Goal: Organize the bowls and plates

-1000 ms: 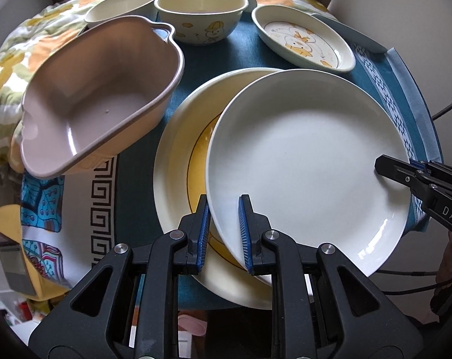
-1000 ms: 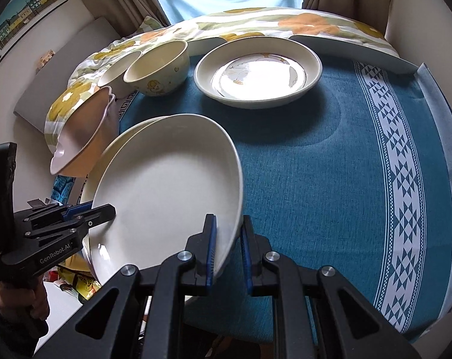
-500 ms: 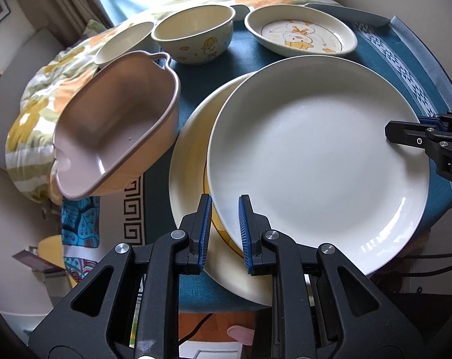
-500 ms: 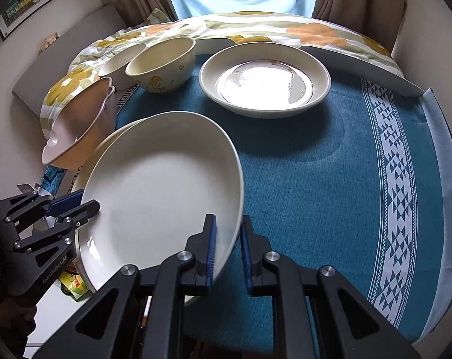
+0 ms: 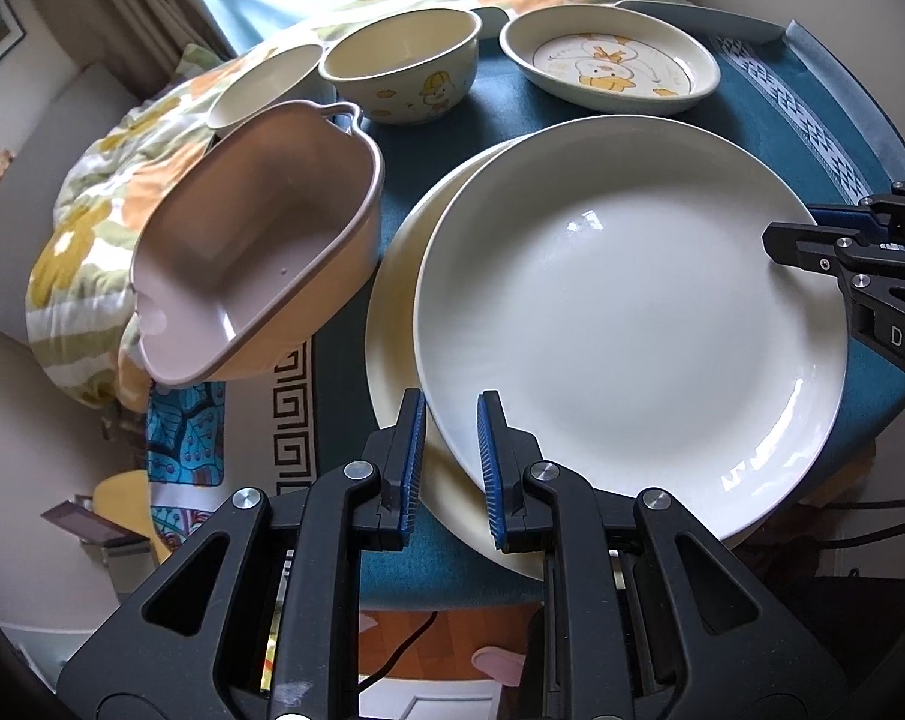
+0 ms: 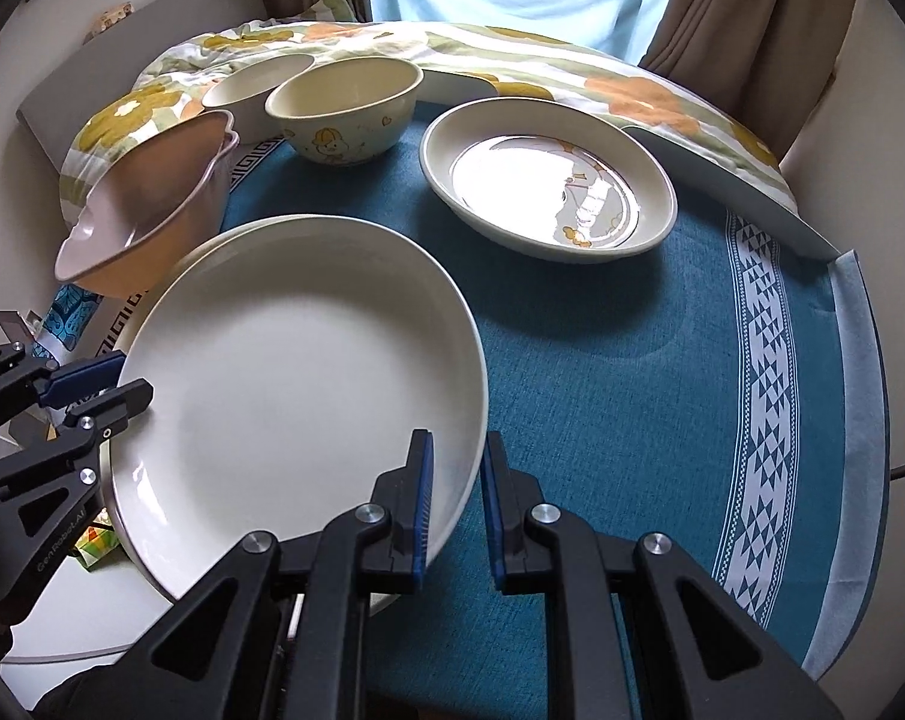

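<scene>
Shifted further over the yellow-rimmed plate (image 5: 395, 300) since the earlier frame, the white plate (image 5: 626, 312), clamped by its rim in both the left gripper (image 5: 449, 459) and right gripper (image 6: 455, 507), should be centred level before lowering, clear of the pink dish (image 5: 254, 246).

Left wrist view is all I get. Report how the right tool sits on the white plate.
Observer: The right tool clamps the white plate at its near rim, one pad inside the rim and one outside.
Operator: Describe what lies to that tool's right.
Observer: Only blue cloth, with nothing standing on it as far as its white triangle border.
</scene>
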Demonstrator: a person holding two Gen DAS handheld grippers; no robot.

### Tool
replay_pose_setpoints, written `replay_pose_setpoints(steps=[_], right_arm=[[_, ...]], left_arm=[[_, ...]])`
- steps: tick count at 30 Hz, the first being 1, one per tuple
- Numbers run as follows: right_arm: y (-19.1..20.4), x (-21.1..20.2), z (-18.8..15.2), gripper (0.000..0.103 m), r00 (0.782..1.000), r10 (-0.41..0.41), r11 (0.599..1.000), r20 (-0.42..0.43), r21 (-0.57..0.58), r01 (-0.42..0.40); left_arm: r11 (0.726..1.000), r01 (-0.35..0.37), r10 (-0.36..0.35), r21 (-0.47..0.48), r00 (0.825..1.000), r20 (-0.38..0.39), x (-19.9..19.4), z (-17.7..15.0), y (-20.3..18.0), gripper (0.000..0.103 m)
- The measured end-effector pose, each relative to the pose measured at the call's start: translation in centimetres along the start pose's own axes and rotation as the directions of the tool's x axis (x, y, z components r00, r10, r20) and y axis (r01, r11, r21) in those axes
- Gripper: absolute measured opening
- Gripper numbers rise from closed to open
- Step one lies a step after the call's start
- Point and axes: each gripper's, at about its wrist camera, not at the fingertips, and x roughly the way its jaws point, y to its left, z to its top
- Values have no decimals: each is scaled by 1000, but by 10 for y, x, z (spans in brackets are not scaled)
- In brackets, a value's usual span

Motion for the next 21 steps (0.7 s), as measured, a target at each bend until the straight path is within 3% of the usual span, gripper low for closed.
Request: replay_pose_setpoints(steps=[4,14,21], right_arm=[[5,-1,1,14,1000,6,1000,6,-13,-6],[7,-3,3,14,1000,-2,1000,0,8,2],[-18,-44,23,14,995,62,990,82,122,-72]], left_arm=[[998,-59,59,27,998,11,-3,-1,-2,15],[1000,1,-1,8,1000,-7,-7,5,9,15],[997,64,-56,-53,989,138,-64,48,33,16]])
